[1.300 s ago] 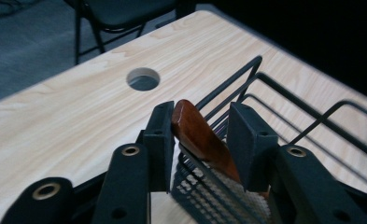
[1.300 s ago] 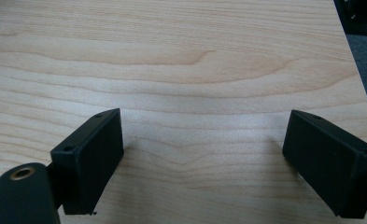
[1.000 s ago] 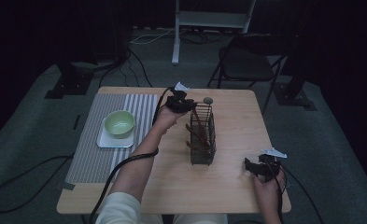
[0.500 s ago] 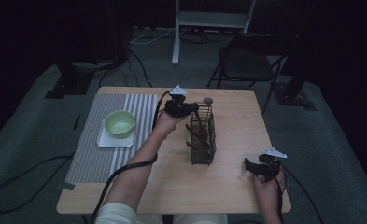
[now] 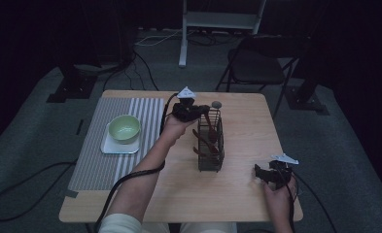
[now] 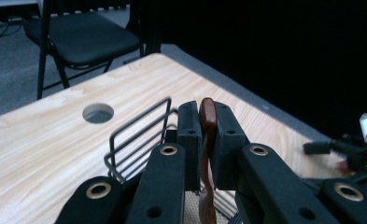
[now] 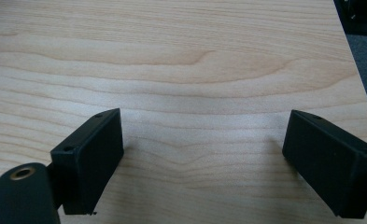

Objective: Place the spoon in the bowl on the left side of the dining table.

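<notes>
Wooden table point(image 5: 237, 189), left gripper point(image 6: 208, 123) pinching brown spoon handle point(image 6: 208, 116) (clear close-up), right gripper point(image 7: 202, 154) gaping.

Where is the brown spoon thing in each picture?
High view: the brown utensil is near the middle, standing in the wire basket, with the left gripper shut on its top.
Left gripper view: it stands upright at the bottom middle, pinched between the two black fingers.
Right gripper view: bare tabletop between open jaws.
Shared landmark: the light wooden tabletop.
</notes>
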`<state>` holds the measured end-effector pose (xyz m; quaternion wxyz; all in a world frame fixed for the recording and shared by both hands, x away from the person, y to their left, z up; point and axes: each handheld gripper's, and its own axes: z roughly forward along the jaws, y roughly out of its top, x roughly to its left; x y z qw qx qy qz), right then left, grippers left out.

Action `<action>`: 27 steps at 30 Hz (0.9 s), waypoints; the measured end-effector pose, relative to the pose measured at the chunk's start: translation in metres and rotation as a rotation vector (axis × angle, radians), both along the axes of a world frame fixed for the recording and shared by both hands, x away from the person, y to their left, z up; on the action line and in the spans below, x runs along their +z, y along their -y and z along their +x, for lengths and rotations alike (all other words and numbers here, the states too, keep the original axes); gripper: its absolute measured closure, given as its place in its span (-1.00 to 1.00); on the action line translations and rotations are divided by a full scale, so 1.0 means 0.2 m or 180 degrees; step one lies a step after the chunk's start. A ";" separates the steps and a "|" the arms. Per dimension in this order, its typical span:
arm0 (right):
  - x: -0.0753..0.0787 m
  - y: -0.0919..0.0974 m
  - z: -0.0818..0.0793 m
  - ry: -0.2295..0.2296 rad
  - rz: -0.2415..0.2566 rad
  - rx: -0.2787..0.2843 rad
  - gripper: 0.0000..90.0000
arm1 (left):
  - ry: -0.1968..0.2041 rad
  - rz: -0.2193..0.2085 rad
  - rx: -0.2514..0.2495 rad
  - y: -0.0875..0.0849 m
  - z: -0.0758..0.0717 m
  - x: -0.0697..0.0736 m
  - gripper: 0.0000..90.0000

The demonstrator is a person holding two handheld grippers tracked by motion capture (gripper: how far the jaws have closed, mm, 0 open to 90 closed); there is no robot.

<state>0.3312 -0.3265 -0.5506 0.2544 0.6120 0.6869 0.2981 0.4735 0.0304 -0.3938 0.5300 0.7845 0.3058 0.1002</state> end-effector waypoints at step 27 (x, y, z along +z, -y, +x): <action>0.00 0.00 0.00 0.0002 -0.0002 0.0000 -0.74 | 0.0356 -0.0234 0.0011 -0.14 -0.14 0.34 0.87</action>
